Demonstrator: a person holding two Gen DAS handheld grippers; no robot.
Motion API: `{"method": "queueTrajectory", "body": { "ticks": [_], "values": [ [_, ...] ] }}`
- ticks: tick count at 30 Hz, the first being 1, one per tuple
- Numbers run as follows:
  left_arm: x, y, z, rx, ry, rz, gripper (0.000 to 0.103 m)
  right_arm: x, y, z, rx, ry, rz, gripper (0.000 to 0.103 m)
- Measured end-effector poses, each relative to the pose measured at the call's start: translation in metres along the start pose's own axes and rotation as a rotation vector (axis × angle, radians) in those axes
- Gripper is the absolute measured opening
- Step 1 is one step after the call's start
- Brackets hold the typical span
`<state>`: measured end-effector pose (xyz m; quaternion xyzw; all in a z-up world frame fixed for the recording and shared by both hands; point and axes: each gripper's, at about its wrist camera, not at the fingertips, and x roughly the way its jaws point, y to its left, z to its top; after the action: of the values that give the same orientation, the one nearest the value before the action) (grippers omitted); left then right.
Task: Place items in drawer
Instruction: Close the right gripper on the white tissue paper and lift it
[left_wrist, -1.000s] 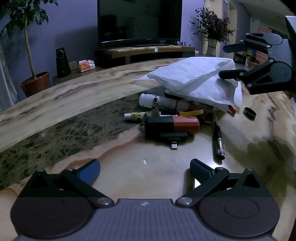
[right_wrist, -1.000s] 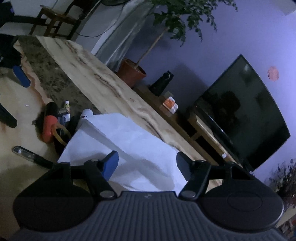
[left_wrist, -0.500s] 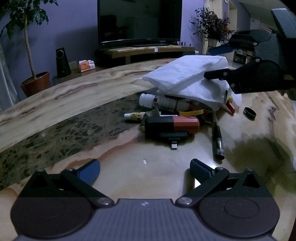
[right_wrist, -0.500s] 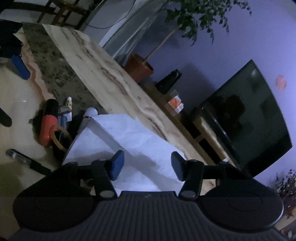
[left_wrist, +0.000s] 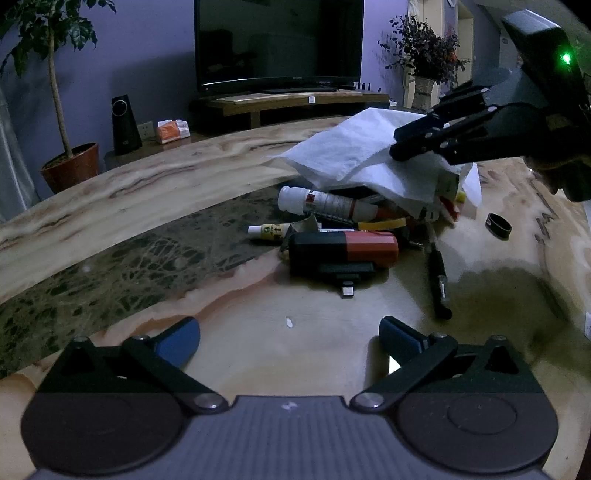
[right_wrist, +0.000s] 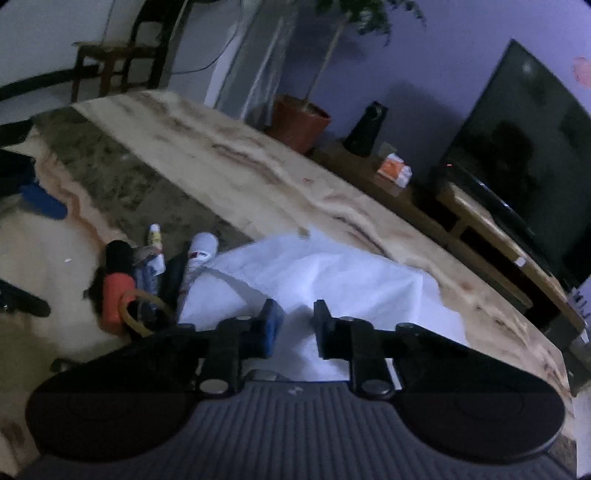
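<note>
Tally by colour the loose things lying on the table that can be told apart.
White: 3 – folded paper tissue, plastic bottle, small tube
Black: 2 – pen, ring
Black-and-red: 1 – boxy case
Yellow: 1 – rubber band
Total: 7

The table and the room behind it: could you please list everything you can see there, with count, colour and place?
Table: one, pale wood with a dark band, under everything.
Tissue: one, white, over the back of the pile.
Bottle: one, white, lying half under the tissue.
Small tube: one, white and yellow, beside the bottle.
Black and red case: one, front of the pile.
Pen: one, black, beside the case.
Ring: one, black, apart from the pile.
Television: one, black, behind the table.
Speaker: one, black, near the potted tree.
Left gripper: blue pads, open, nothing between them.
Right gripper: jaws have just been closing on the tissue's edge.
</note>
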<state>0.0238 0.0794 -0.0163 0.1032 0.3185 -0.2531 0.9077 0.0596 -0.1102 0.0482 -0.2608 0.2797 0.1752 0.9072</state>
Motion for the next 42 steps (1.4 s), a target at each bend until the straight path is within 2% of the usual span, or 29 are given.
{"method": "queueTrajectory", "body": {
  "ticks": [1,5,9,13,16,18,20,22,24,26,28,34,37,42],
  "values": [
    [0.000,0.000,0.000,0.000,0.000,0.000,0.103,-0.002,0.000,-0.002,0.005,-0.011,-0.007,0.004],
    [0.000,0.000,0.000,0.000,0.000,0.000,0.103,-0.028,-0.012,-0.008,0.113,-0.098,0.004,0.002],
    [0.000,0.000,0.000,0.000,0.000,0.000,0.103,-0.060,-0.025,-0.018,0.258,-0.172,0.063,0.002],
    [0.000,0.000,0.000,0.000,0.000,0.000,0.103,-0.078,-0.021,-0.030,0.304,-0.172,0.089,0.002],
    [0.000,0.000,0.000,0.000,0.000,0.000,0.103,-0.084,0.000,-0.037,0.222,-0.155,0.040,0.002],
    [0.000,0.000,0.000,0.000,0.000,0.000,0.103,-0.082,0.008,-0.041,0.219,-0.122,0.064,0.003],
    [0.000,0.000,0.000,0.000,0.000,0.000,0.103,-0.076,0.018,-0.045,0.169,-0.062,0.084,0.009],
    [0.000,0.000,0.000,0.000,0.000,0.000,0.103,-0.083,0.028,-0.050,0.091,-0.101,0.032,0.015],
    [0.000,0.000,0.000,0.000,0.000,0.000,0.103,-0.094,0.031,-0.054,0.066,-0.155,0.028,0.029],
    [0.000,0.000,0.000,0.000,0.000,0.000,0.103,-0.101,0.035,-0.058,0.031,-0.193,0.008,0.054],
    [0.000,0.000,0.000,0.000,0.000,0.000,0.103,-0.098,0.040,-0.060,-0.055,-0.188,-0.029,0.061],
    [0.000,0.000,0.000,0.000,0.000,0.000,0.103,-0.081,0.066,-0.065,-0.328,-0.123,-0.104,0.061],
    [0.000,0.000,0.000,0.000,0.000,0.000,0.103,-0.076,0.068,-0.069,-0.366,-0.114,-0.169,0.061],
    [0.000,0.000,0.000,0.000,0.000,0.000,0.103,-0.060,0.069,-0.076,-0.470,-0.051,-0.228,0.061]
  ]
}}
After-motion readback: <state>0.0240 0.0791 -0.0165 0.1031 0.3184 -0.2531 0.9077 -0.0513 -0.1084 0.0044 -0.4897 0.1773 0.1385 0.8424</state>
